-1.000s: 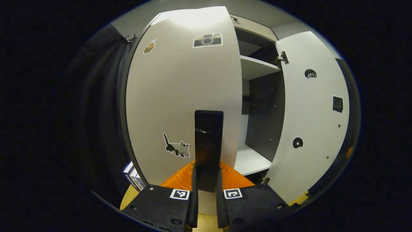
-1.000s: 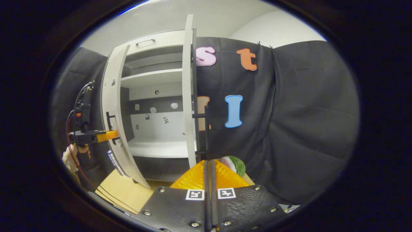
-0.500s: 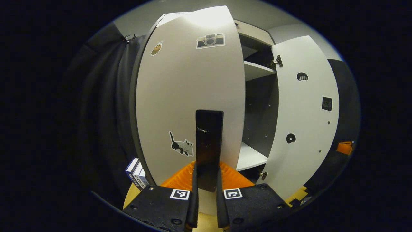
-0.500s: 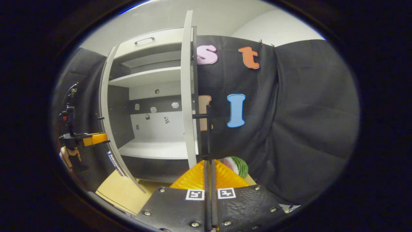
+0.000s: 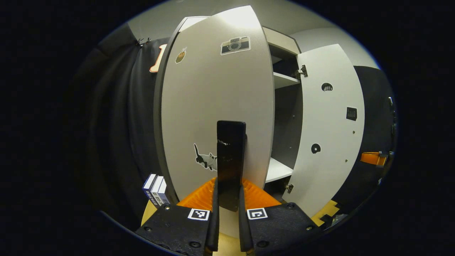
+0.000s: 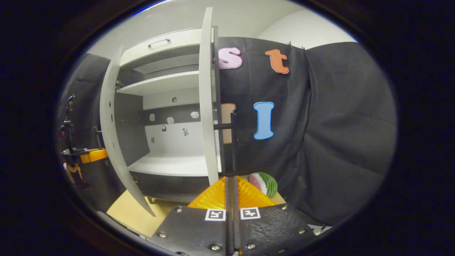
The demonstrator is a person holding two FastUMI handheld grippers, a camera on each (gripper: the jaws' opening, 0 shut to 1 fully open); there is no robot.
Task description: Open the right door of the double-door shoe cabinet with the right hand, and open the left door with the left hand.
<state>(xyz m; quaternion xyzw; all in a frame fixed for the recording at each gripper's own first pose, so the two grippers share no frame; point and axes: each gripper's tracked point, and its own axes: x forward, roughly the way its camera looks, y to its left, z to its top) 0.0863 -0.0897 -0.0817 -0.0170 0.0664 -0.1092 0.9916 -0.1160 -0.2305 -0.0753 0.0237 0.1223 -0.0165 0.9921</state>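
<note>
Left gripper view: we are gripping the left door's black bar handle (image 5: 231, 156) with our left gripper (image 5: 227, 213), swinging the pale grey left door (image 5: 213, 106) wider; our right gripper (image 6: 231, 209) is clamping the right door's thin black handle (image 6: 233, 149).

This is a staged recording booth, not a lived-in home. Black cloth drapes (image 6: 341, 142) hang as walls on every side, pinned up at the top. A white double-door shoe cabinet (image 6: 170, 106) with bare shelves stands against them on a pale wooden floor (image 6: 131, 213). Stickers dot its doors, and a toy watermelon slice (image 6: 265, 183) lies beside it.
</note>
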